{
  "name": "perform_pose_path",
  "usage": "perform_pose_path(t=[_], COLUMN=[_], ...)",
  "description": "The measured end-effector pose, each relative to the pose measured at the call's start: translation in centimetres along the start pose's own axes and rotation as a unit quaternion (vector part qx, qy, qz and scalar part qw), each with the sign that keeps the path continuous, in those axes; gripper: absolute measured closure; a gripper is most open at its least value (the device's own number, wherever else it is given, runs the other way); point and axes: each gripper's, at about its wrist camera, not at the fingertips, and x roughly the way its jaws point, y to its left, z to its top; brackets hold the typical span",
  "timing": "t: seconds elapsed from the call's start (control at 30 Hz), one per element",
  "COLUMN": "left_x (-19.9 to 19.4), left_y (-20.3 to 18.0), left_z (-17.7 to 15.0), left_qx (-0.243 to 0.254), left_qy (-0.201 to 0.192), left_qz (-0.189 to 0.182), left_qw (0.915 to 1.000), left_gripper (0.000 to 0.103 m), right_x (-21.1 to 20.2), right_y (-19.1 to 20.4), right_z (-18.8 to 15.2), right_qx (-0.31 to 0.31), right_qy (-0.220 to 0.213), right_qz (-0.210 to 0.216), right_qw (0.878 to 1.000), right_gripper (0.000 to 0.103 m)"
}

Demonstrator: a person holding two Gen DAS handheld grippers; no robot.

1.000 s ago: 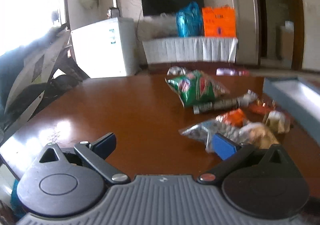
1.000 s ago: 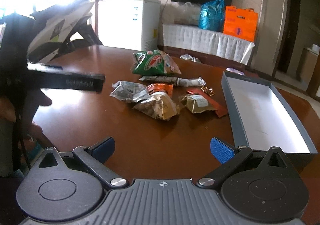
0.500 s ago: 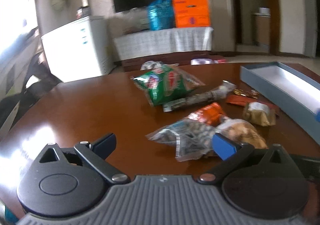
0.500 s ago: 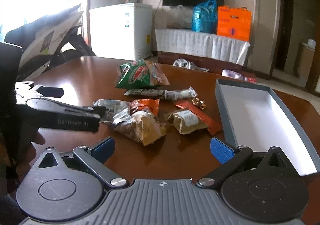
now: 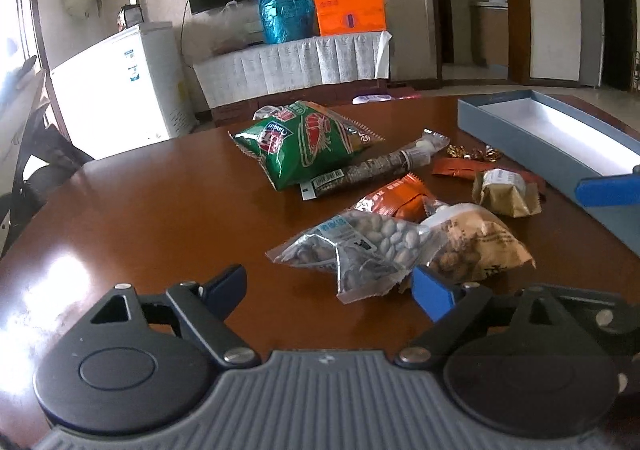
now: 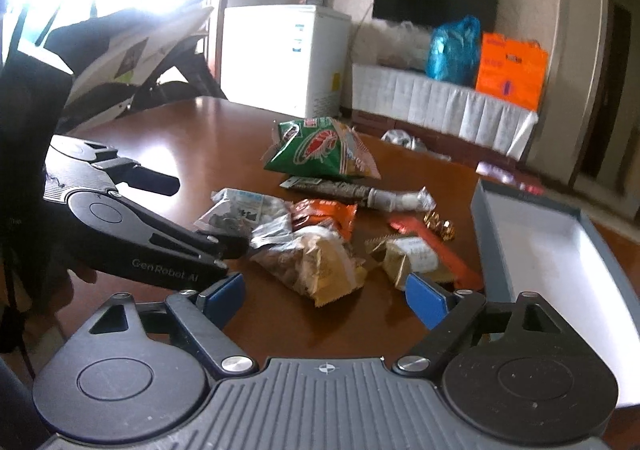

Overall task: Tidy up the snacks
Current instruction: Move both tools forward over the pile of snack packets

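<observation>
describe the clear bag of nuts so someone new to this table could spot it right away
On the brown wooden table, left of the open blue box, lies a loose pile of snack packets. At the near edge of the pile, just ahead of the open left claw, is the clear bag of nuts. It is the only see-through packet, with pale shelled nuts visible; the tan bag against it is opaque.
</observation>
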Motion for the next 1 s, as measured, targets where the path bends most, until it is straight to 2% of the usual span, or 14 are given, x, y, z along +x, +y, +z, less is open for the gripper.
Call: perform_pose_path(t=[0.27, 0.47, 1.0], left_x=[1.0, 2.1, 3.7], left_y=[0.2, 0.4, 0.9], left_z=[0.9, 1.1, 1.1], left_qx=[-0.018, -0.027, -0.036], left_qy=[0.001, 0.016, 0.037], left_qz=[0.005, 0.009, 0.019], left_qw=[0.9998, 0.9995, 0.9985], left_gripper=[0.012, 0.011, 0.01], right_x=[2.9, 4.4, 5.6], right_y=[0.7, 1.1, 1.3], right_z=[0.2, 0.6, 1.2], right_qx=[-0.036, -0.033, -0.031], right_qy=[0.024, 0.027, 0.036], right_qz=[0.013, 0.026, 0.043], right_qw=[0.999, 0.999, 0.998], right_gripper=[0.02, 0.022, 0.02])
